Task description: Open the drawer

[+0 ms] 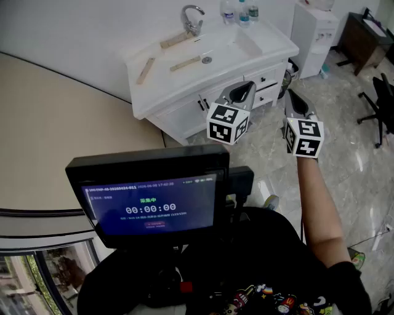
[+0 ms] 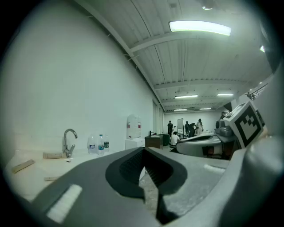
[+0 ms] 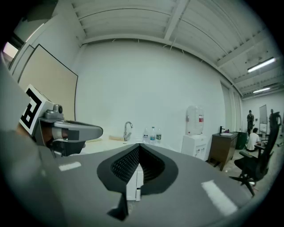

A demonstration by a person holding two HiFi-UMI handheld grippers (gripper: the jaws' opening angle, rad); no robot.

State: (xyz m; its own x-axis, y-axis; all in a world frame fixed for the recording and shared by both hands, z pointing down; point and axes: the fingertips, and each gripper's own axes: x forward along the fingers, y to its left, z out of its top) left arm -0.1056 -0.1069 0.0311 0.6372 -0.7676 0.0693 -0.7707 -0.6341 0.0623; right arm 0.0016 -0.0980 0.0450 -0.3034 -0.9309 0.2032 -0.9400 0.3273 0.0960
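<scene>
A white vanity cabinet (image 1: 184, 117) with a sink stands ahead in the head view. Its two small drawers (image 1: 266, 79) with dark handles sit at the cabinet's right end, both closed. My left gripper (image 1: 248, 87) hangs in the air in front of the drawers, shut with nothing in it; its jaw tips meet in its own view (image 2: 144, 150). My right gripper (image 1: 290, 95) is held just to the right, over the floor, also shut and empty (image 3: 139, 145). Neither touches the cabinet. A strip of white cabinet front (image 3: 134, 181) shows below the right jaws.
A faucet (image 1: 192, 18), wooden strips (image 1: 184, 63) and water bottles (image 1: 240, 11) are on the counter. A water dispenser (image 1: 314, 37), brown desk (image 1: 363, 34) and office chair (image 1: 381, 104) stand to the right. A monitor (image 1: 151, 197) showing a timer is at my chest. People (image 2: 171, 127) stand far off.
</scene>
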